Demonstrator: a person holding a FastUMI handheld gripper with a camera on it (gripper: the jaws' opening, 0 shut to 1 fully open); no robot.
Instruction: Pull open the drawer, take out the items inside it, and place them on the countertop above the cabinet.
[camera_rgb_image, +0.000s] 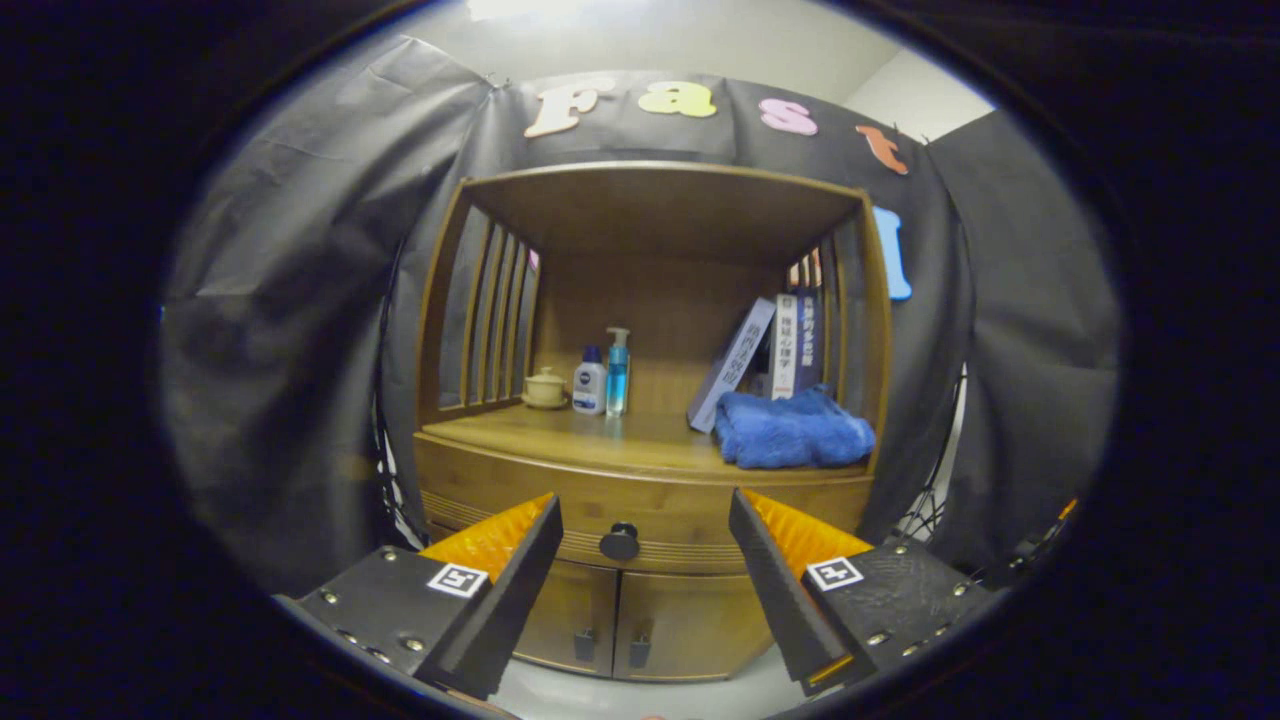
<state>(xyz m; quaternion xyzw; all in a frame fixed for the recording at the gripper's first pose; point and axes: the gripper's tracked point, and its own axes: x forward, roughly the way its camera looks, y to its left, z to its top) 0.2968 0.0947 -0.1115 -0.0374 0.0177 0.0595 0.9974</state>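
Observation:
A wooden cabinet stands ahead, its drawer (690, 515) closed under the countertop (610, 435). The drawer's round dark knob (619, 541) lies beyond my fingers, in line with the gap between them and a little left of its middle. My gripper (645, 505) is open, with nothing between its fingers, and it is still some way back from the drawer front. What is inside the drawer is hidden.
On the countertop stand a small lidded cup (545, 388), a white bottle (589, 382) and a blue pump bottle (617, 372) at the back left. A folded blue towel (790, 428) and leaning books (770, 355) fill the right. Two small doors (620, 620) sit below the drawer.

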